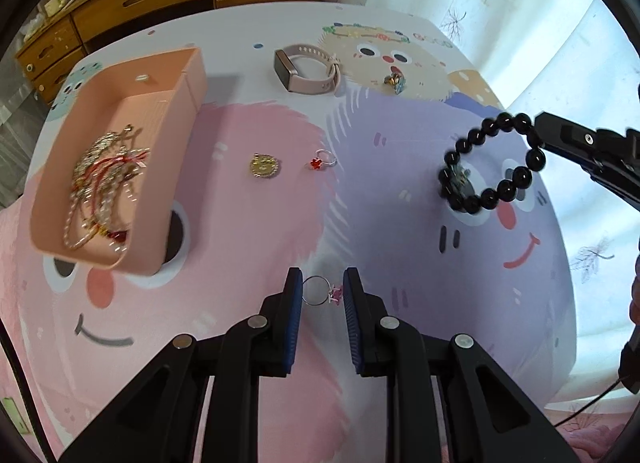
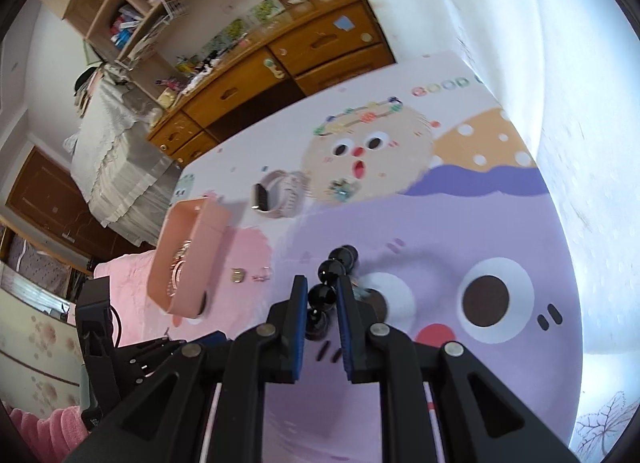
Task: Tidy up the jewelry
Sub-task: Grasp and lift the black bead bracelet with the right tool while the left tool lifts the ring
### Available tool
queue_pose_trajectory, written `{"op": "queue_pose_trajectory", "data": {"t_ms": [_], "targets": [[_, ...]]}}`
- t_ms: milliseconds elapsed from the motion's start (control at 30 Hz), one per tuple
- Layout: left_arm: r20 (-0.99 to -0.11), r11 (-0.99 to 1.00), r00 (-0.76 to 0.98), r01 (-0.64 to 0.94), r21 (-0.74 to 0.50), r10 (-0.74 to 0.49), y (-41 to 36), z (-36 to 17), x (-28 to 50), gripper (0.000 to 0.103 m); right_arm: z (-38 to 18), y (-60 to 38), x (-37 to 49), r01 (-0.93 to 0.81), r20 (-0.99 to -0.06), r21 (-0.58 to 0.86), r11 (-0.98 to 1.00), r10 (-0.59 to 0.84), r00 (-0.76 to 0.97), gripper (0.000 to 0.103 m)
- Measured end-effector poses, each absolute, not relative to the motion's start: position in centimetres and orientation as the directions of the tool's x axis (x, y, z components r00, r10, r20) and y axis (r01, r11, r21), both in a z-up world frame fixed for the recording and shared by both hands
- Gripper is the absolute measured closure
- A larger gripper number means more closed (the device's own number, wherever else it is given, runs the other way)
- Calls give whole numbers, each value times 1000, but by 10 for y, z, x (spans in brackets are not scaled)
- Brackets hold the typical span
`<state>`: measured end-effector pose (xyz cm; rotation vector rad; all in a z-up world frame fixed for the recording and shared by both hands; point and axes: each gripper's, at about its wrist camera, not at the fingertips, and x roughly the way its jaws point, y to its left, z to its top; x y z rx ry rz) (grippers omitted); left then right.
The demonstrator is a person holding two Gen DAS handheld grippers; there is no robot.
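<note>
Left gripper (image 1: 323,290) pinches a thin silver ring with pink stone (image 1: 320,291) between its pads. Right gripper (image 2: 323,295) clamps a black glossy bead bracelet (image 1: 494,163). Peach plastic tray (image 1: 52,223) lies forward-left of the left gripper.

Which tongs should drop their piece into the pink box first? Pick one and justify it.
Left. The left tongs grip the ring just beside the pink box; the right tongs hold the black bead bracelet farther away.

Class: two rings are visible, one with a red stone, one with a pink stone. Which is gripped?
The pink-stone ring, between the left hand-held gripper fingers; the red-stone ring lies loose.
</note>
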<state>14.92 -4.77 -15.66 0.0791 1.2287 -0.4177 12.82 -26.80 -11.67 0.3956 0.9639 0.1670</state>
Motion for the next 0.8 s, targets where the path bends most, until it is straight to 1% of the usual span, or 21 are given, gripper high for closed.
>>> {"op": "queue_pose_trajectory", "data": {"t_ms": [167, 267, 467, 600, 633, 667, 800], "targets": [[-910, 917, 291, 352, -187, -297, -25, -133, 139, 85, -95, -249, 129, 10, -743, 396, 918, 315, 591, 89], [-913, 912, 266, 356, -205, -309, -12, -121, 138, 85, -83, -238, 128, -4, -730, 394, 919, 316, 606, 89], [-910, 904, 275, 382, -193, -310, 15, -89, 138, 85, -53, -209, 126, -51, -688, 405, 913, 341, 641, 89], [-888, 898, 329, 403, -175, -321, 37, -62, 139, 84, -28, -180, 127, -106, -651, 384, 917, 350, 673, 89], [-885, 897, 336, 407, -173, -324, 40, -58, 141, 84, -24, -176, 127, -115, -644, 383, 916, 354, 678, 91], [-877, 895, 350, 411, -171, -329, 46, -51, 143, 84, -19, -169, 126, -135, -626, 388, 912, 368, 687, 99], [-849, 891, 393, 417, -178, -354, 64, -32, 155, 84, 5, -141, 127, -220, -560, 377, 900, 411, 720, 99]]}}
